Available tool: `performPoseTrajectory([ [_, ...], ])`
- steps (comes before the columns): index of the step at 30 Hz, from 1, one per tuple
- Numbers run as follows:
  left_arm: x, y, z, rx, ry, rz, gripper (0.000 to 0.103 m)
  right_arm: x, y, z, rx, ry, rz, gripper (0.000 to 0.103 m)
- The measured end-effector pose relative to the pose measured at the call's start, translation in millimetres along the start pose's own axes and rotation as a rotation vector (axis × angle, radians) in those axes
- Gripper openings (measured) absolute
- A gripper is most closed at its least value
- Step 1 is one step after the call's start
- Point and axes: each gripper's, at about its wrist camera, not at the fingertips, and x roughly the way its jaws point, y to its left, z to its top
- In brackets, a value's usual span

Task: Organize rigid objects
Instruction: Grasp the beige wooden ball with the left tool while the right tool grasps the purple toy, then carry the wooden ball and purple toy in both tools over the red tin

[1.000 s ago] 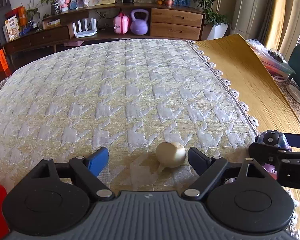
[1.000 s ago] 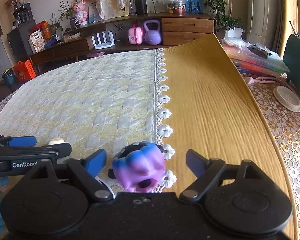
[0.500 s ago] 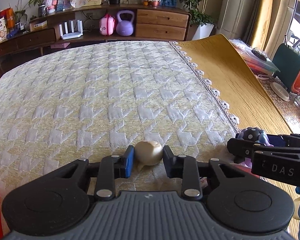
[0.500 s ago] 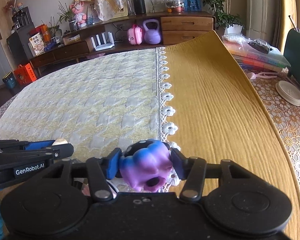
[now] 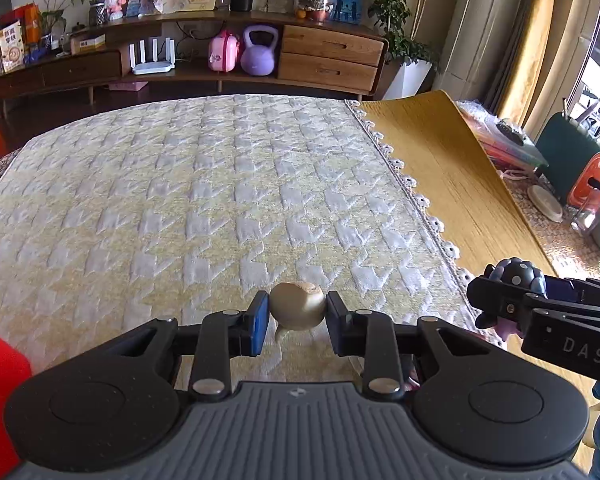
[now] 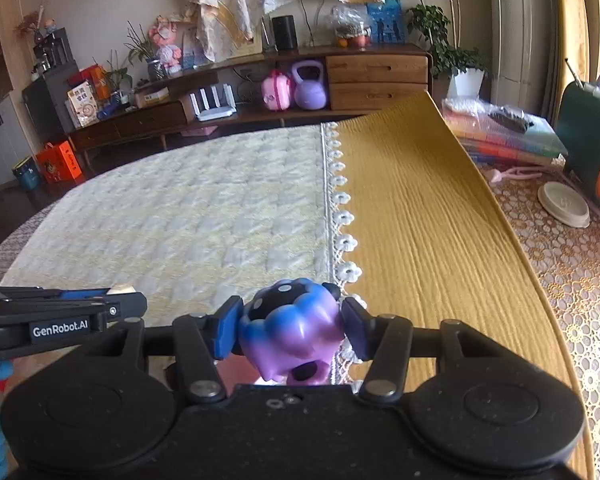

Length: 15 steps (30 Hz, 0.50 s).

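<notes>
The left gripper (image 5: 297, 316) is pinching a small beige, onion-shaped object (image 5: 297, 311) between its blue pads, its jaws drawn in narrow around it. The right gripper (image 6: 289, 330) is clamping a blue and purple toy figure (image 6: 290, 330) with a black, white-dotted top, its jaws standing about half open around the wider body. Each object is sitting squarely between its gripper's pads, touching both.

Taking the row of white lace flowers (image 6: 342, 220) as the landmark: the beige object is hanging over the cream houndstooth cloth (image 5: 180, 200) well to the left of that trim, while the toy figure is hanging almost directly over the trim, where the cream cloth is meeting the mustard-yellow cloth (image 6: 420, 220). The two grippers are working side by side, near each other.

Judging by this, the pick-up step is finishing, with both objects gripped and seemingly clear of the cloth. The next move is calling for carrying each piece to its sorting place, which is not showing in either view, while keeping the pinch firm, as both rounded shapes could slip.
</notes>
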Motion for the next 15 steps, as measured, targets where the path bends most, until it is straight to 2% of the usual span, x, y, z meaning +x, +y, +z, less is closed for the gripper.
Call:
performPoseTrajectory([
  [8,-47,11,-9,-0.028,0.013,-0.024,0.030,-47,24,-1,-0.026,-0.021,0.046,0.053],
  [15,-97,25,-20,-0.035,0.006,-0.014,0.030,-86,57,-5,-0.065,-0.048,0.094,0.053],
])
